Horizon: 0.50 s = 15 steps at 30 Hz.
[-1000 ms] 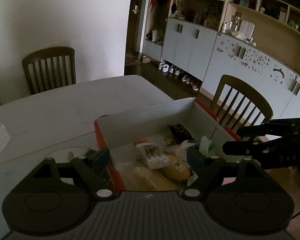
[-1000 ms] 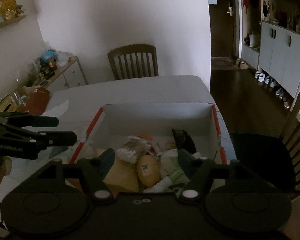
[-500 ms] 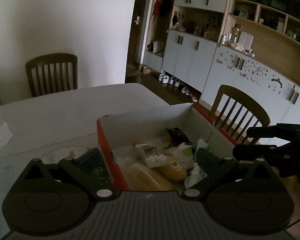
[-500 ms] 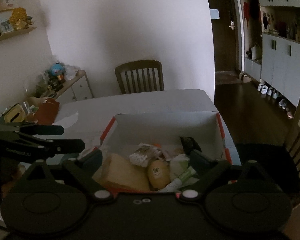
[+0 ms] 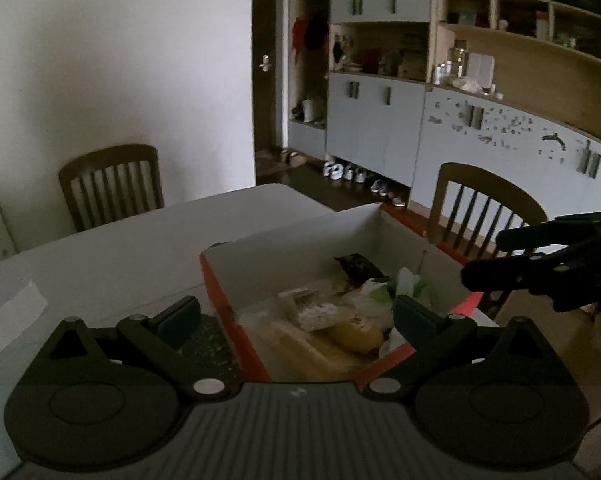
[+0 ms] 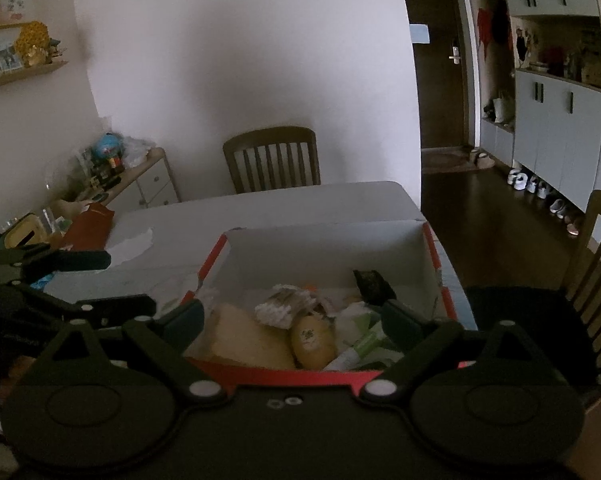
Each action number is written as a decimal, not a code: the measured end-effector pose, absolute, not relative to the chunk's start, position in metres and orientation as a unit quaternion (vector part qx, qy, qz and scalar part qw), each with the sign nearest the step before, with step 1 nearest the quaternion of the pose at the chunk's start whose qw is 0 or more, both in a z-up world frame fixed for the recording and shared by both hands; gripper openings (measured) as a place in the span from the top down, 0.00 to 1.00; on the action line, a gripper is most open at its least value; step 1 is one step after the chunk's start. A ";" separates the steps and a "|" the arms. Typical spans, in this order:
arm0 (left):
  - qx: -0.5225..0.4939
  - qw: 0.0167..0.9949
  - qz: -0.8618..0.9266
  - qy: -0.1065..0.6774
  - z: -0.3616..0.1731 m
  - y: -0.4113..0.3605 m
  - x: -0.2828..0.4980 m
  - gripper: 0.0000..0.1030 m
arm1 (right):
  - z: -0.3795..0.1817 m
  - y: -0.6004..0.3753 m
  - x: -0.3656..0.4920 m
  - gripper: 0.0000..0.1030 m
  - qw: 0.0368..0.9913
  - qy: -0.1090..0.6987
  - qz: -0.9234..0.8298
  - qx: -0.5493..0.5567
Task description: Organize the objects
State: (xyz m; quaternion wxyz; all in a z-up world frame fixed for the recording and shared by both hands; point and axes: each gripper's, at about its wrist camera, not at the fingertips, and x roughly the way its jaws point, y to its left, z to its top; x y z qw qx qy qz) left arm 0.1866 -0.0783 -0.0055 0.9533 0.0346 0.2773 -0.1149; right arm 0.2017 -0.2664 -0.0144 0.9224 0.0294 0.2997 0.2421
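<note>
An open cardboard box [image 5: 292, 236] [image 6: 324, 248] with red outer sides and white inside stands on the table. It holds several items: a yellow lemon-like fruit [image 6: 313, 338] [image 5: 356, 332], a pale flat pack [image 6: 240, 336], a bag of cotton swabs [image 6: 284, 306], a dark packet [image 6: 372, 285] and green-white tubes [image 6: 360, 346]. My left gripper [image 5: 296, 316] is open and empty, raised above the box's near left corner. My right gripper [image 6: 292, 318] is open and empty, raised above the box's near edge. Each gripper shows in the other's view, the left [image 6: 96, 280], the right [image 5: 496, 256].
The white table [image 5: 140, 240] carries a paper sheet [image 5: 12, 316] at the left. Wooden chairs stand at the far side [image 6: 272, 160] and at the right [image 5: 484, 204]. A low cabinet with clutter [image 6: 112, 176] is at the left. Wall cupboards [image 5: 380, 120] line the right.
Both grippers have risen and drawn back from the box, so the box sits lower and farther in both views. Both stay open and empty.
</note>
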 end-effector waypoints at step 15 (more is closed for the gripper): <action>0.026 0.953 -0.115 0.278 0.002 -0.061 0.183 0.00 | -0.010 -0.246 0.186 0.07 0.927 0.304 0.218 0.034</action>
